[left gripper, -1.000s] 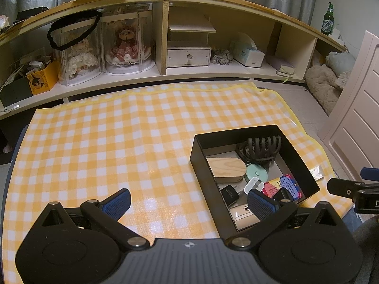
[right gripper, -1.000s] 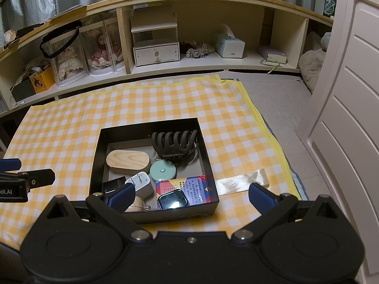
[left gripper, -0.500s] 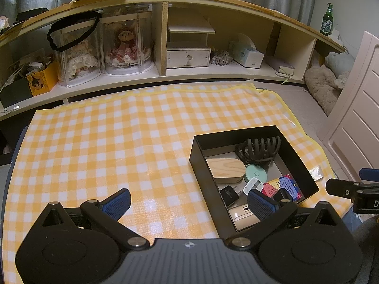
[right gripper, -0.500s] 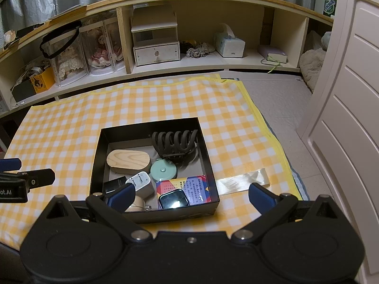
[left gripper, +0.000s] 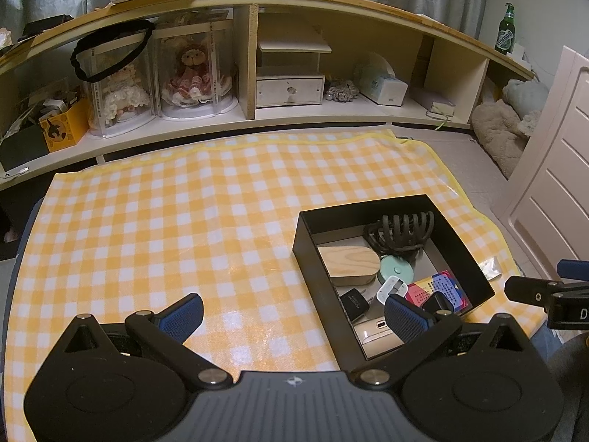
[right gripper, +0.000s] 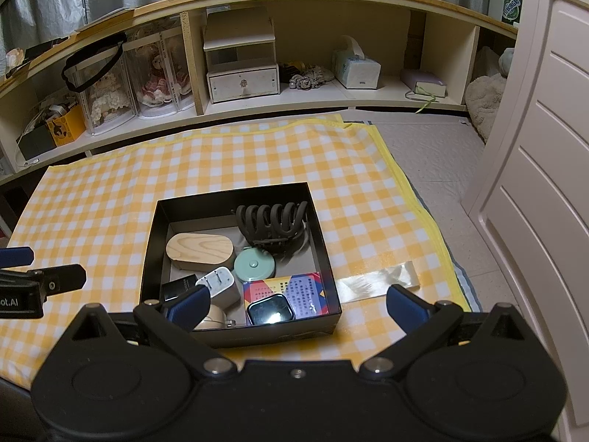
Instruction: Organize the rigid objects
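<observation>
**Box lies dead ahead of the right fingers, off to the right of the left ones**

The black box [right gripper: 241,258] sits on the yellow checked cloth [right gripper: 110,199], already filled: a dark hair claw [right gripper: 274,226] at the far right corner, an oval wooden block [right gripper: 200,250] to its left, a round mint case [right gripper: 254,266] between them and nearer, then a white plug [right gripper: 218,284], a colourful card [right gripper: 294,289] and a small black glossy case [right gripper: 270,312] along the near wall. No loose rigid item shows on the cloth outside the box; only a shiny flat strip [right gripper: 379,281] lies just beside its right wall, long axis running left to right.

The right gripper [right gripper: 296,304] hovers with its fingers spread wide and empty, the box's near wall centred between them, so it looks the better placed of the two. The left gripper [left gripper: 292,311] is likewise wide and holding nothing; from it the box [left gripper: 390,258] lies to the right, its right finger over the near corner. Judging by this, sorting seems nearly or fully done
</observation>
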### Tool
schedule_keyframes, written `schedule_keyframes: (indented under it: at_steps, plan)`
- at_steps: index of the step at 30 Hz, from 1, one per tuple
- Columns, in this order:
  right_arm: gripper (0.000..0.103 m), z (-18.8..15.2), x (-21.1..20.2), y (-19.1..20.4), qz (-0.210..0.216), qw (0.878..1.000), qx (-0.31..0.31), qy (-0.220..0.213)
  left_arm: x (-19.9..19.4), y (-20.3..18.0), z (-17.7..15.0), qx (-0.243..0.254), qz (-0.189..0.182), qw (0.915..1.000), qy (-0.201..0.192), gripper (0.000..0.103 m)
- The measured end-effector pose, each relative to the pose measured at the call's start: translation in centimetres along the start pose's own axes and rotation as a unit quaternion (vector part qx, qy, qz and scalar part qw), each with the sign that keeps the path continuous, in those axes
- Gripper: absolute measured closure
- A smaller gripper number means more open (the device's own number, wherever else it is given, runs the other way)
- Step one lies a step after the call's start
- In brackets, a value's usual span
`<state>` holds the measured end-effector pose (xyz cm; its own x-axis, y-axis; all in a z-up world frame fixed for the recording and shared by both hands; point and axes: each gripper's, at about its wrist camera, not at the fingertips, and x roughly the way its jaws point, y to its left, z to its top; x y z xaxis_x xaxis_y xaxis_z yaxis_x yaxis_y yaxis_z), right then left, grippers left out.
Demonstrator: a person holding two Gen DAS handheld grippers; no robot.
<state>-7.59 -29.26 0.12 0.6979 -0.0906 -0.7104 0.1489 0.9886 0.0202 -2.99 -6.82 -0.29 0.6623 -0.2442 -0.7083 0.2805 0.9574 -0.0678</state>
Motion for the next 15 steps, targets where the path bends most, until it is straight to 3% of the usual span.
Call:
schedule_keyframes:
  at_steps: [15]
  plan:
    - [0.0,-0.04,0.0,-0.04,0.0,1.0,0.001,0.0,-0.11,-0.15,0.04,0.001,-0.002,1.0,-0.001,0.0]
